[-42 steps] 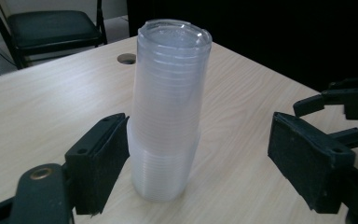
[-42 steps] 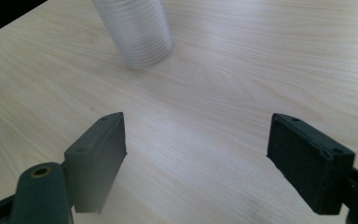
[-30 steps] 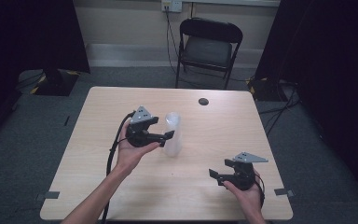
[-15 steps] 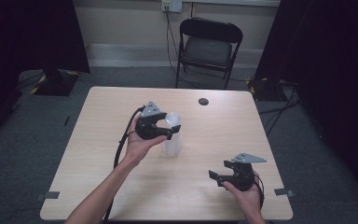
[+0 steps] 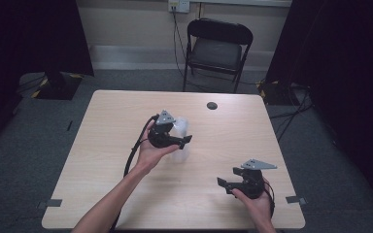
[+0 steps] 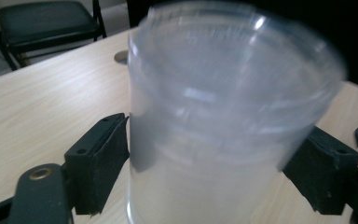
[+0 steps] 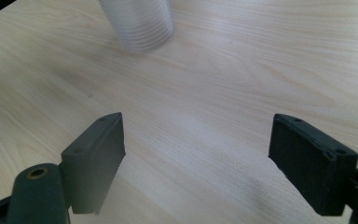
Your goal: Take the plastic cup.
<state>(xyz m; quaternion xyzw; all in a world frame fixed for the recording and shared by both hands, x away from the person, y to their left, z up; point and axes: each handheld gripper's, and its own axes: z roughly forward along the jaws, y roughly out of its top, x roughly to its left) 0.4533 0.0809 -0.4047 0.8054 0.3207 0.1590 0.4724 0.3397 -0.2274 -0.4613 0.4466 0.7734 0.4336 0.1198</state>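
High view: left tongs (image 5: 182,141) sit around a clear plastic cup (image 5: 181,127) standing mid-table (image 5: 102,145); right tongs (image 5: 226,184) hover near-right, spread wide.

Left gripper view: the jaws have just been opening; they flank the cup (image 6: 223,116), probably not pressing, it's blurry.

Right gripper view: jaws apart, cup (image 7: 137,23) beyond them.

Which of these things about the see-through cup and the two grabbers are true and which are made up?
1. The clear plastic cup stands between the left gripper's jaws. True.
2. The right gripper holds the cup. False: its jaws are open over bare table, apart from the cup.
3. A black folding chair stands beyond the far edge of the table. True.
4. The cup lies on its side. False: it stands upright on the table.
5. A small dark round spot sits near the table's far edge. True.
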